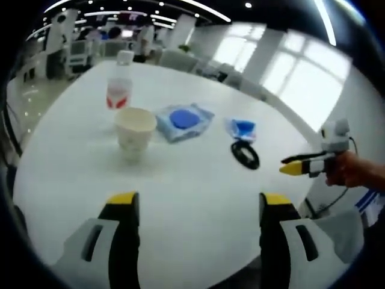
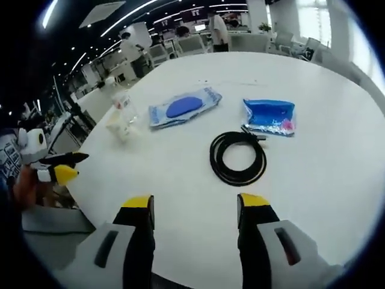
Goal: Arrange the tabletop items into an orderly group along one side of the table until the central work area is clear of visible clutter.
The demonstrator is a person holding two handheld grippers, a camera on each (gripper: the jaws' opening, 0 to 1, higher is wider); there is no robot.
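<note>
On the white table [image 1: 72,174] stand a paper cup [image 1: 135,129] and, behind it, a clear water bottle [image 1: 120,84] with a red label. To their right lie a blue wipes packet [image 1: 183,120], a small blue pouch [image 1: 242,128] and a black cable coil [image 1: 245,154]. My left gripper [image 1: 200,201] is open above the near table edge, short of the cup. In the right gripper view, my right gripper [image 2: 195,201] is open just short of the cable coil [image 2: 237,158]. Beyond it are the pouch [image 2: 269,116], the wipes packet [image 2: 183,107] and the cup [image 2: 119,126].
The right gripper [image 1: 290,168] enters the left gripper view from the right, held by a hand [image 1: 355,171] off the table edge. The left gripper [image 2: 65,173] shows at the left of the right gripper view. Chairs [image 1: 174,59] and desks stand beyond the far edge.
</note>
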